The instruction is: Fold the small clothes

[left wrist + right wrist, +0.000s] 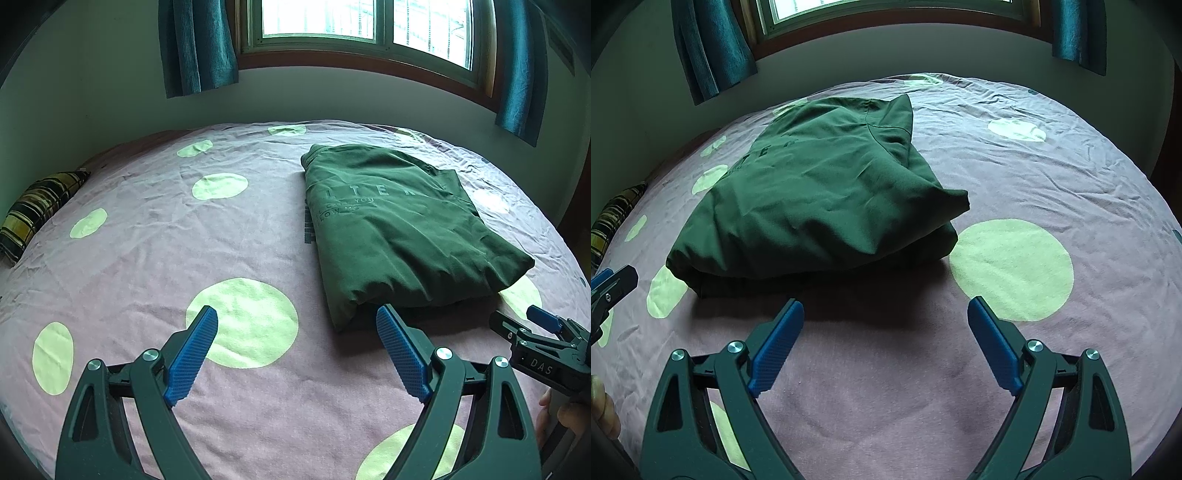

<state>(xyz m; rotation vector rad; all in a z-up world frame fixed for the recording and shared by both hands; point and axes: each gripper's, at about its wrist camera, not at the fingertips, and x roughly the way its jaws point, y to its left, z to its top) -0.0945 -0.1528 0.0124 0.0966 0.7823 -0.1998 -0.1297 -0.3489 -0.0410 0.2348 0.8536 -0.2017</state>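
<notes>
Shirt: green, folded, lying on bed | left gripper: jaws wide, empty, just before shirt's near edge | right gripper: jaws wide, empty, near shirt

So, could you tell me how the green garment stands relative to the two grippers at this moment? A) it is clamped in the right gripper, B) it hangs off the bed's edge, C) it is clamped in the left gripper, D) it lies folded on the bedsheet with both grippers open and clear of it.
D: the green garment lies folded on the bedsheet, while the left gripper and right gripper stand open with nothing between their pads.
</notes>
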